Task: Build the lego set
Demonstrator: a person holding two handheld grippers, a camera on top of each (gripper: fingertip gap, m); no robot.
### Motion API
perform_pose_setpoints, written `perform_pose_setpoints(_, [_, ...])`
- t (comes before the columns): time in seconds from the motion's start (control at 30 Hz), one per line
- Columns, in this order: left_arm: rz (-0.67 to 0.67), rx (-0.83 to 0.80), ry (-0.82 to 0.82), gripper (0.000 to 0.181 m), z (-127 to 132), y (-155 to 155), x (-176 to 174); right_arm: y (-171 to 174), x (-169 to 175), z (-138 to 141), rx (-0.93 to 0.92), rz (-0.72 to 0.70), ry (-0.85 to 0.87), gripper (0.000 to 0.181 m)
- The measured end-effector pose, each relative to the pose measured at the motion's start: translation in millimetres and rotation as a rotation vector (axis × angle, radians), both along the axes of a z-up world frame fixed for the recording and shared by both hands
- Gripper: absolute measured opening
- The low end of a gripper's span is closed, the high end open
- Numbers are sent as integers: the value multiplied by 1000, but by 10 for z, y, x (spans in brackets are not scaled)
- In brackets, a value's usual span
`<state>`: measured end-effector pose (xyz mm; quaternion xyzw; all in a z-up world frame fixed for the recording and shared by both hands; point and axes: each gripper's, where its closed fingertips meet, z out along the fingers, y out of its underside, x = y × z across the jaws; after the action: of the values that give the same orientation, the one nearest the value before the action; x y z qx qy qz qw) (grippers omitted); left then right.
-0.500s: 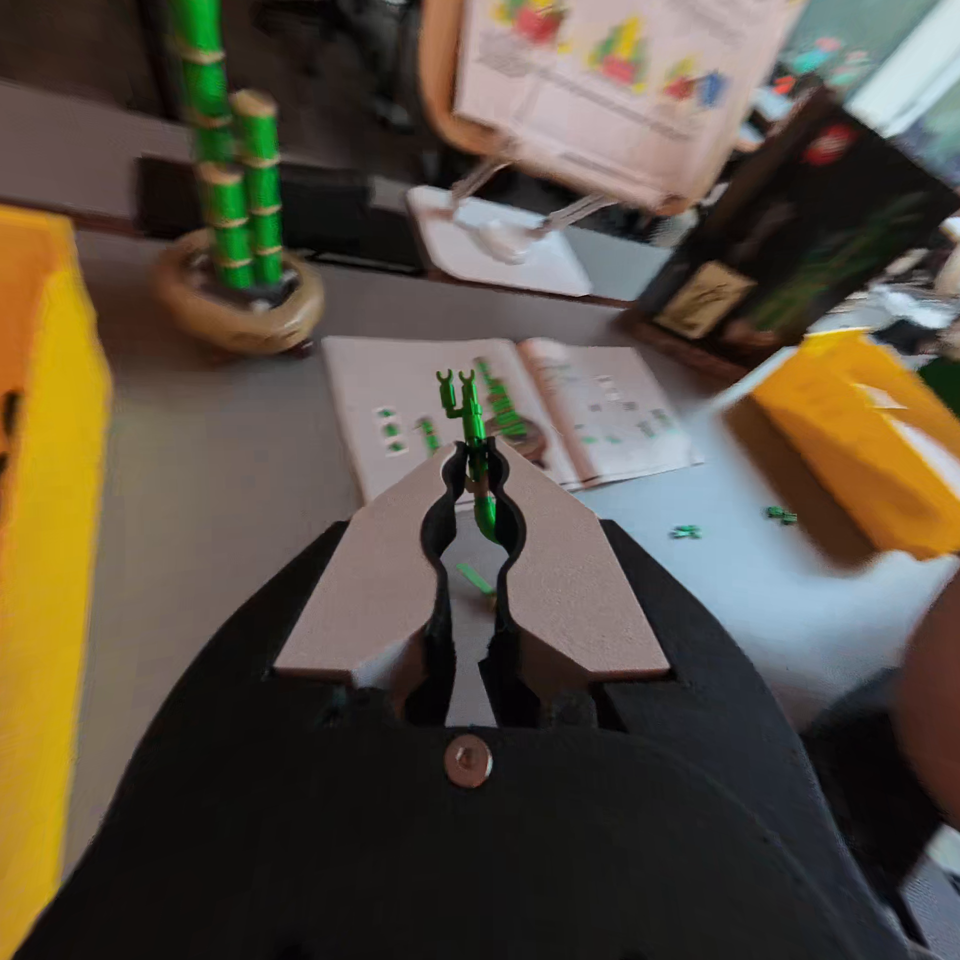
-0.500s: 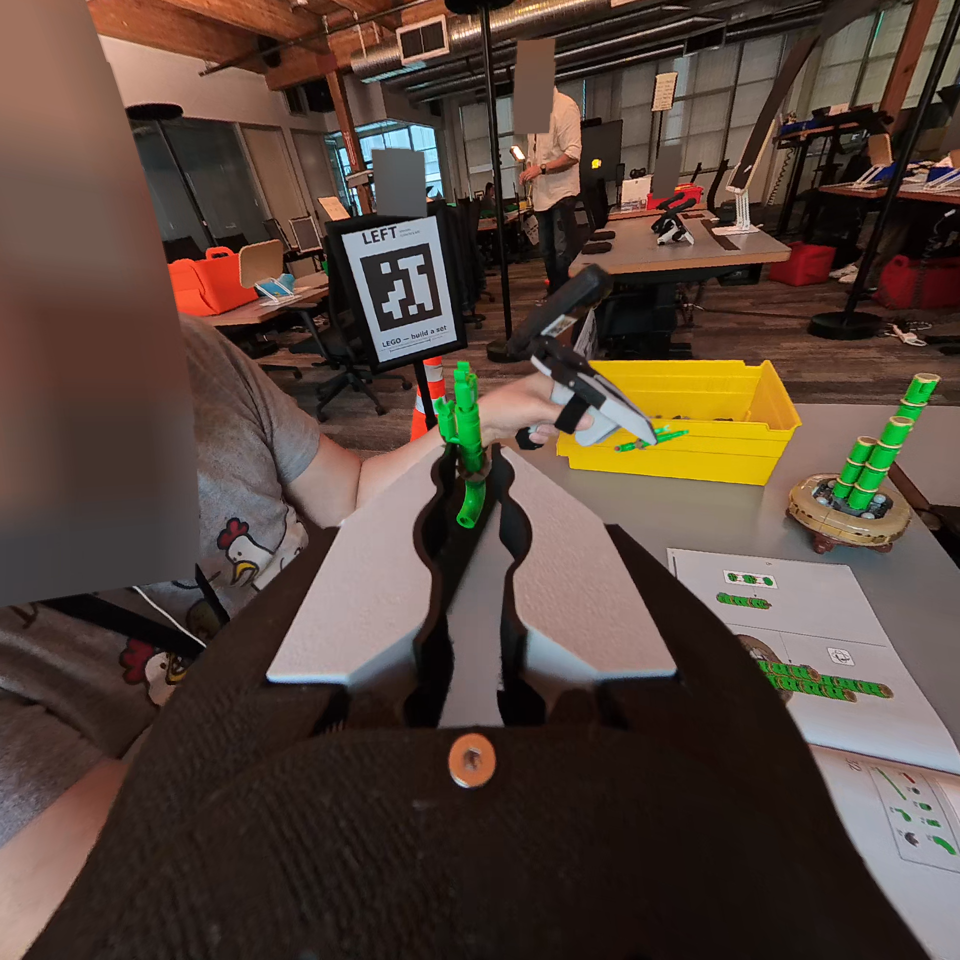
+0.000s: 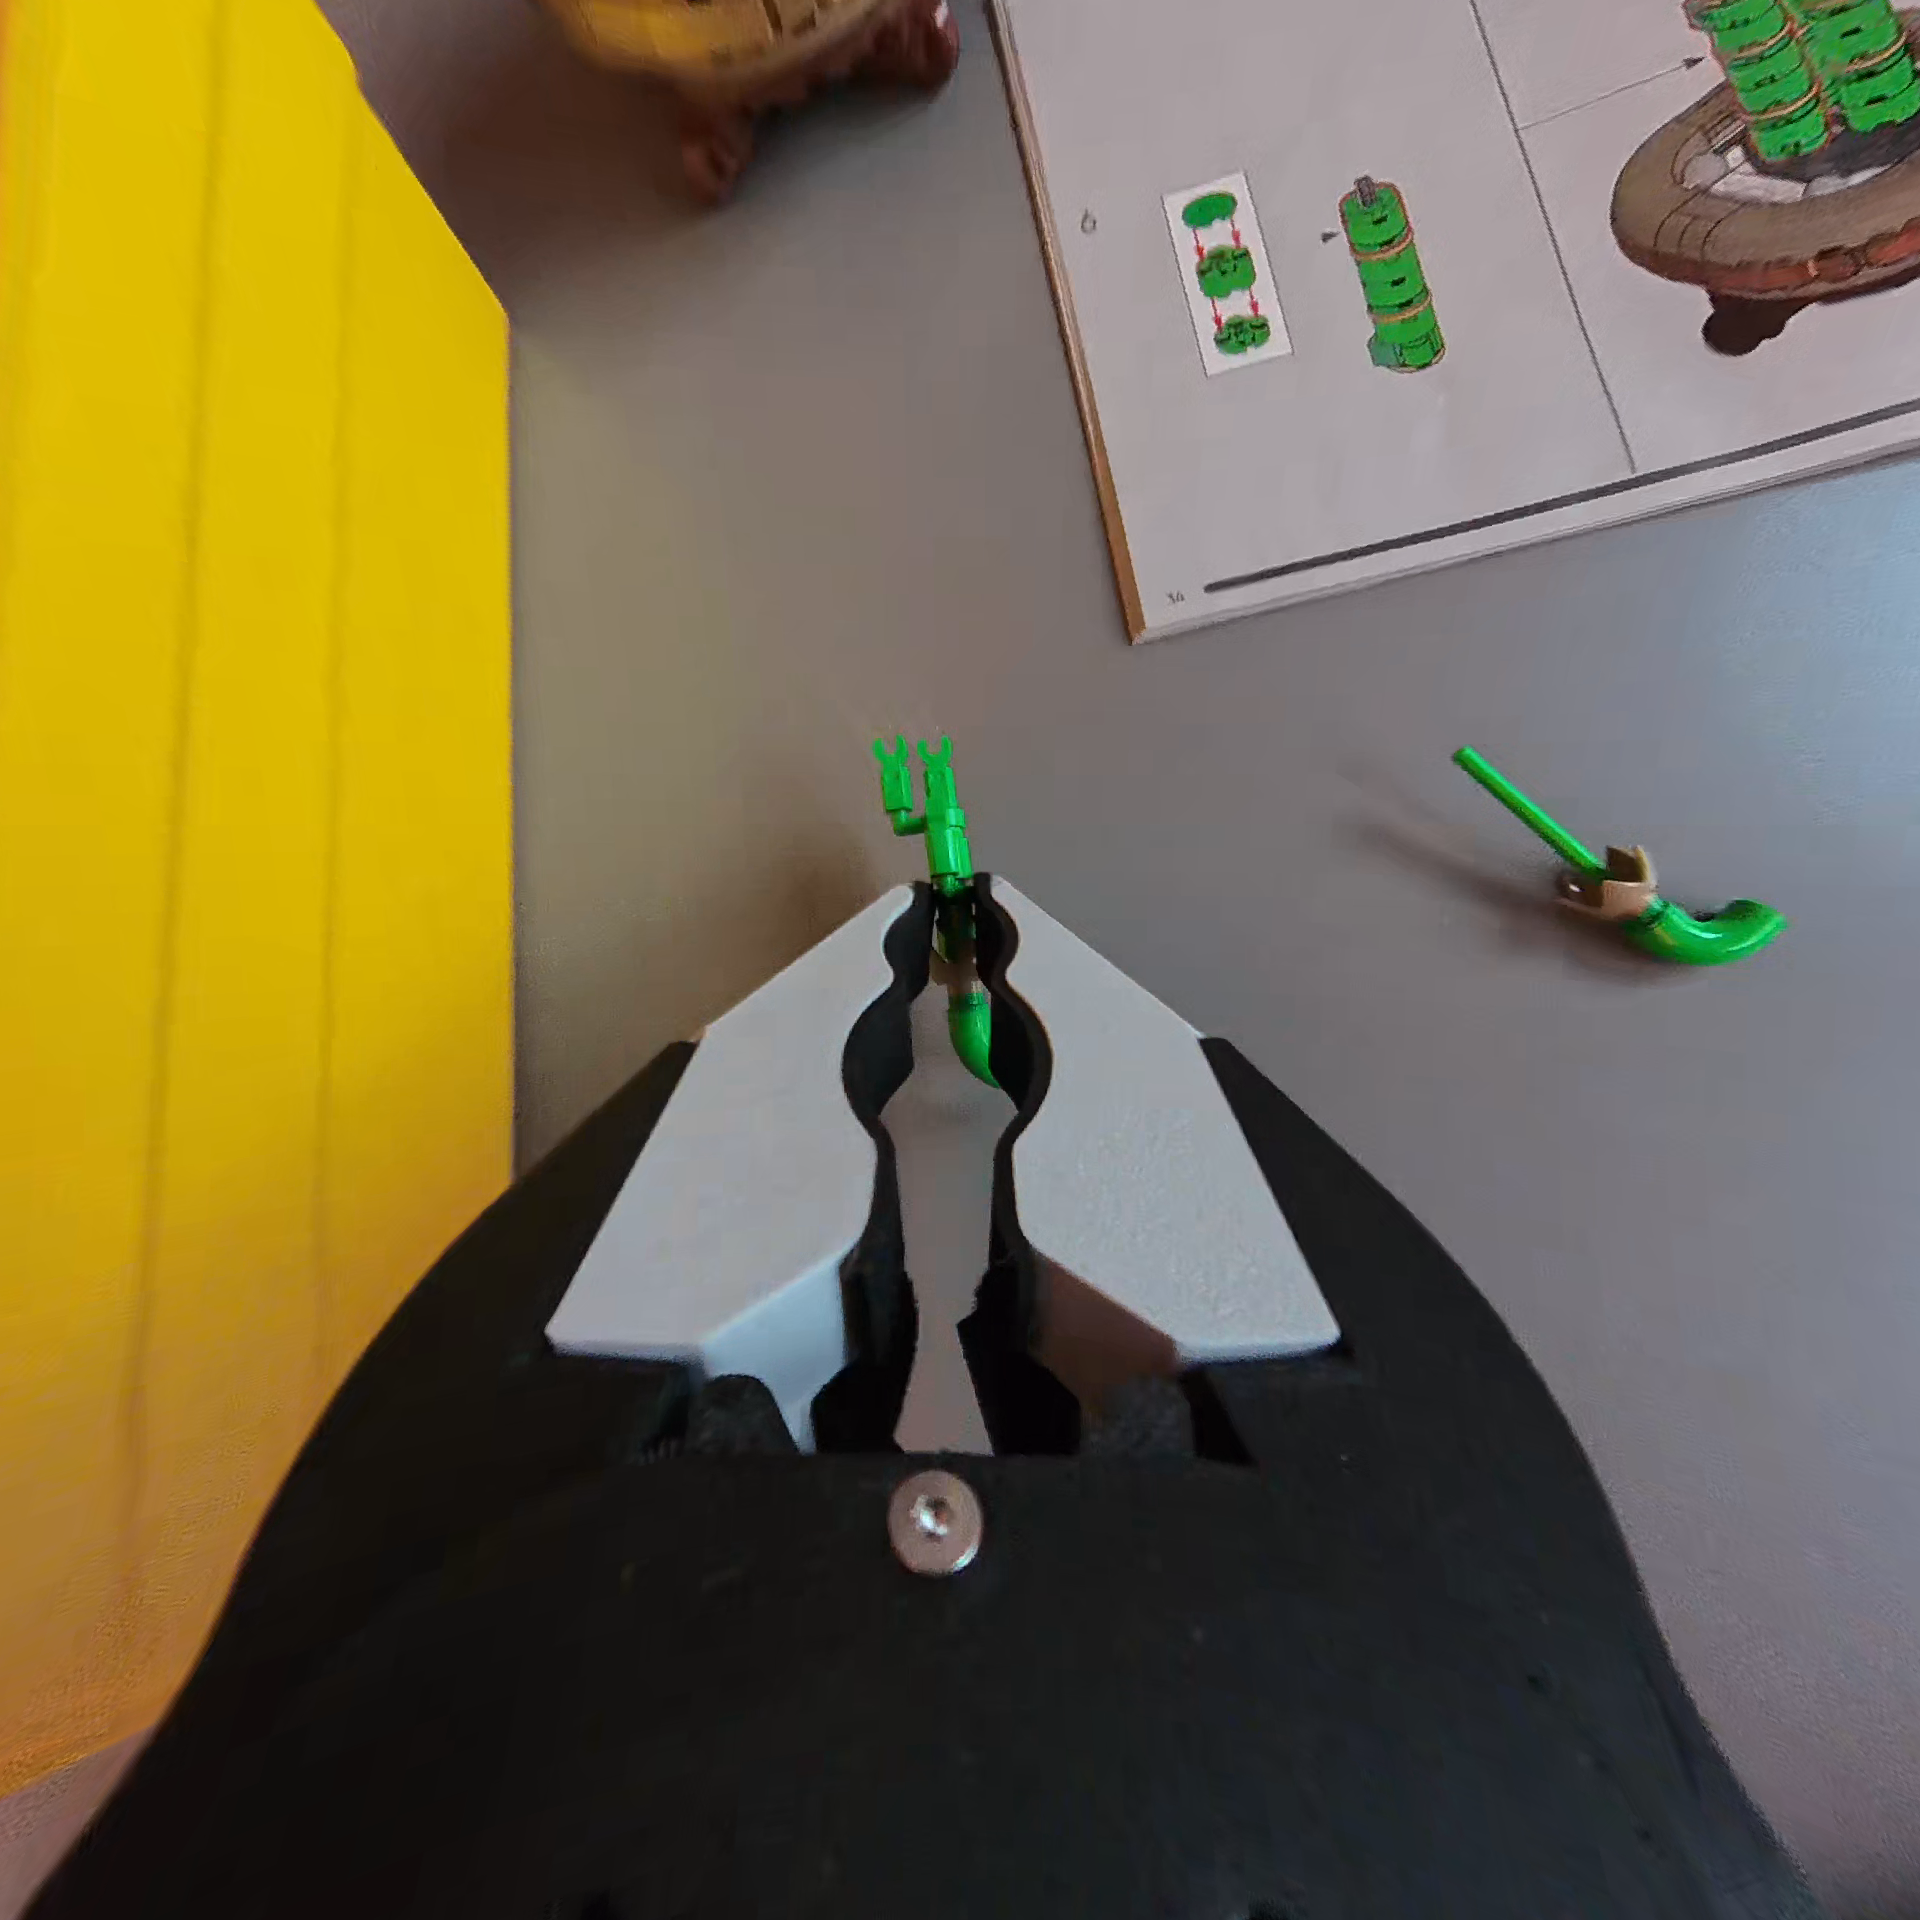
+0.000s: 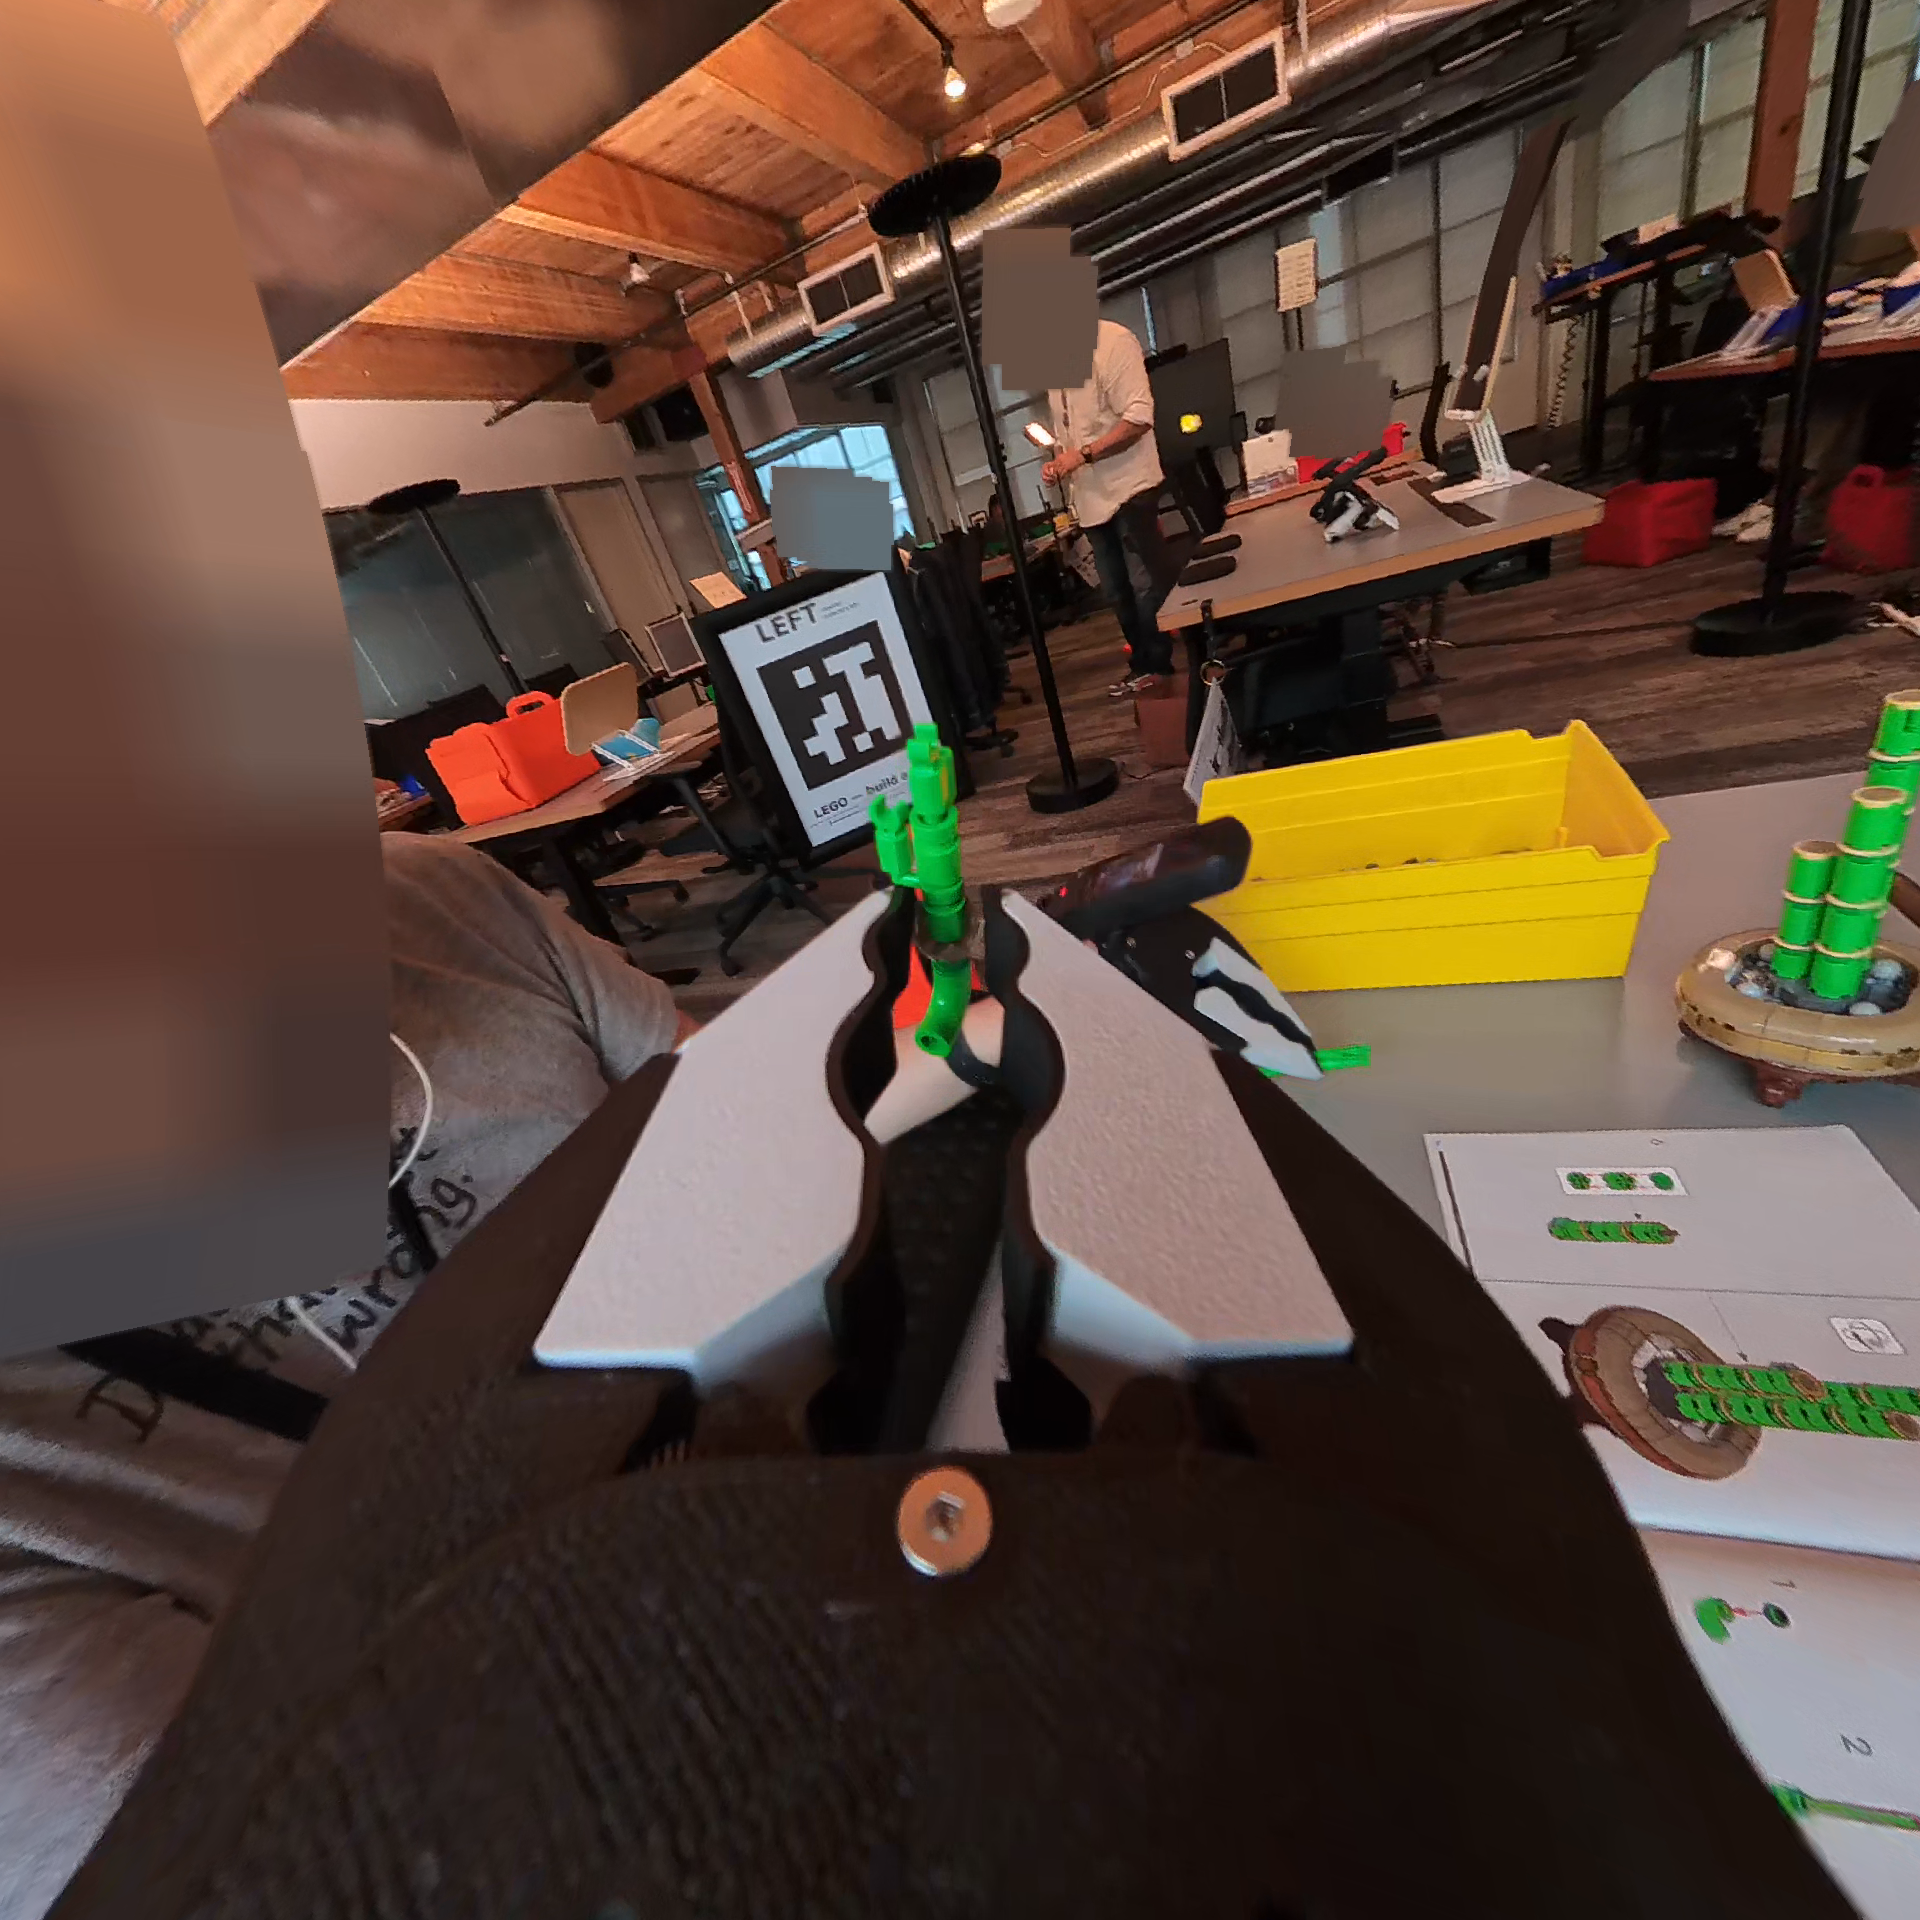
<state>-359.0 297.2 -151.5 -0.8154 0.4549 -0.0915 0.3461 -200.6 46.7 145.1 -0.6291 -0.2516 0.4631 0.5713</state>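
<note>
Both tools clamped. Left tool (image 3: 948, 899) has its tips closed on a thin green stem (image 3: 940, 831), pinched at the tan collar; forked clips stick out past the tips, curved hook end sits back in the gap. Right tool (image 4: 940, 914) is likewise closed on a second green stem (image 4: 930, 831), same collar grip, held up in the air nearer me than the yellow bin (image 4: 1434, 862).

Handling, my guess: these stems are feather-light, stiff plastic, slick, and the clip joints can pop apart. Grip at the collar or thick segment, not the forks.

A third stem (image 3: 1621, 883) lies loose on the bench (image 3: 779, 520), below the manual (image 3: 1299, 416).

The bamboo model (image 4: 1829, 935), green stalks in a round tan base, stands right of the bin.
</note>
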Motion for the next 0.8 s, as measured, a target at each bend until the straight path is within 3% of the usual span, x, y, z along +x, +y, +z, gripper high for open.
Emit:
perform_pose_setpoints(0.13, [53, -185, -100, 6, -104, -39, -64, 73, -36, -98, -31, -20, -46, 12])
perform_pose_setpoints(0.43, [94, -289, -247, 7, -90, -13, -100, 152, -140, -135, -59, -4, -53, 12])
perform_pose_setpoints(0.6, [79, -359, -312, 27, -52, -58, -80, 214, -177, -179, -80, 8, -53, 12])
perform_pose_setpoints(0.67, [93, -341, -303, 39, -37, -39, -121, 238, -202, -196, -87, 15, -53, 12])
perform_pose_setpoints(0.8, [143, -235, -292, 47, 122, 31, -251, 320, -254, -228, -99, 11, -57, 12])
